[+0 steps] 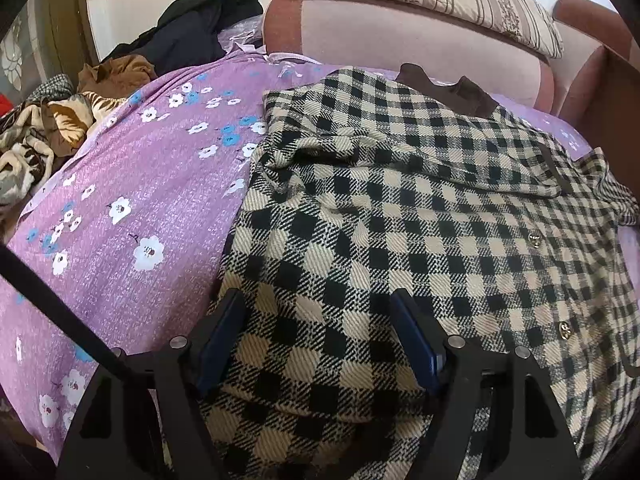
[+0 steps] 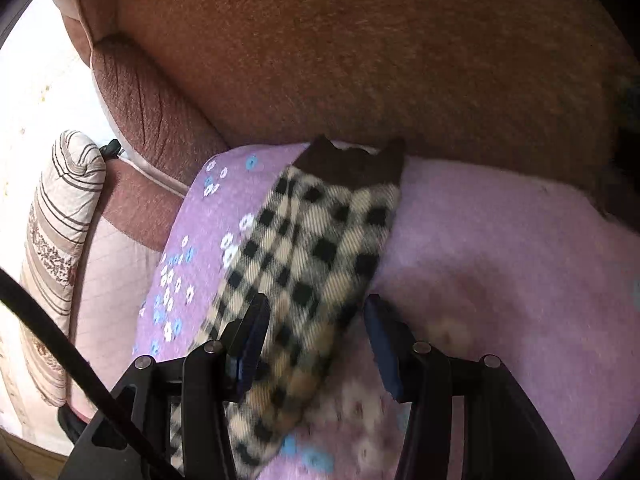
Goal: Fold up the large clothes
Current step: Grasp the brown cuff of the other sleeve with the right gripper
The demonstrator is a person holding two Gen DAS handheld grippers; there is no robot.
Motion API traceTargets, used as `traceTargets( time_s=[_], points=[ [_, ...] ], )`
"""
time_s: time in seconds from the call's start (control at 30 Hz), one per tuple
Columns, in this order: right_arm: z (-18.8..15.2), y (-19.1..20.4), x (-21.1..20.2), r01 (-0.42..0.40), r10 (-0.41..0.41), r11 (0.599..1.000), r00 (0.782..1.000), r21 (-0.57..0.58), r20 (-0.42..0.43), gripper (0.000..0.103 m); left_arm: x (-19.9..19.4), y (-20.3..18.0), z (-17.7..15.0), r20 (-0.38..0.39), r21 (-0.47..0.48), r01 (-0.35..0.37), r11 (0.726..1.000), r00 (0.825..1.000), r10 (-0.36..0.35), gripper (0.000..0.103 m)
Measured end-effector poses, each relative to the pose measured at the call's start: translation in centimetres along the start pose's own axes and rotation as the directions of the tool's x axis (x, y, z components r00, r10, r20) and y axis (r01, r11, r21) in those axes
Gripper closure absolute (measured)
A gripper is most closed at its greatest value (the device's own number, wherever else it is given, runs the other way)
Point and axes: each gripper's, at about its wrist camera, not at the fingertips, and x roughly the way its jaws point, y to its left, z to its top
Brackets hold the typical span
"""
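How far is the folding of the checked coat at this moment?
Done: the checked coat lies spread on the purple floral sheet, one sleeve folded across its chest. In hand: the left gripper and right gripper are open around checked cloth. Left: the body is still unfolded.

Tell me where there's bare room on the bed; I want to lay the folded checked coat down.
Free: the purple floral bedspread left of the checked coat, up to the pink headboard. Crowded: the far left corner, with the dark clothes and the brown crumpled pile. Both the left gripper and right gripper straddle coat fabric.
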Motion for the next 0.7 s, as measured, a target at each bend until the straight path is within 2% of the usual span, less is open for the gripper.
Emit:
traceTargets(
  time_s=[0.17,0.2,0.23,0.3,0.4,0.47,0.6,0.7],
  points=[
    [1.0,0.9,1.4,0.013,-0.012,1.0,0.999,-0.013,0.039,0.049,0.5,-0.4,-0.1,0.013,0.02,-0.028,0.999,1.0,0.028,0.026],
    [1.0,1.1,1.5,0.019,-0.019,1.0,0.999,-0.018,0.043,0.051,0.6,-0.4,0.0,0.014,0.019,-0.029,0.999,0.999,0.029,0.025],
    [1.0,1.4,1.5,0.032,-0.03,0.999,0.998,-0.03,0.048,0.068,0.6,-0.4,0.0,0.014,0.017,-0.029,0.999,0.999,0.029,0.025],
    [0.8,2.1,2.0,0.039,-0.037,0.998,0.999,-0.051,0.03,0.095,0.7,-0.3,0.1,0.011,0.011,-0.027,1.0,1.0,0.027,0.025],
    [0.1,4.3,0.9,0.083,-0.074,0.989,0.994,-0.12,0.077,0.096,0.7,-0.2,0.2,0.009,0.006,-0.021,1.0,1.0,0.021,0.025],
    [-0.6,6.7,-0.3,0.074,-0.055,0.98,0.993,-0.186,0.104,0.096,0.6,-0.1,0.2,0.008,0.0,-0.016,1.0,1.0,0.016,0.025],
    [-3.5,12.3,-2.3,0.005,0.032,0.943,0.994,-0.332,0.106,0.096,0.2,0.3,0.3,0.006,-0.029,0.009,1.0,1.0,-0.009,0.025],
    [-7.3,16.6,-3.0,-0.063,0.098,0.89,0.994,-0.451,0.053,0.096,-0.4,0.6,0.4,0.015,-0.052,0.03,0.998,0.999,-0.029,0.025]
  ],
)
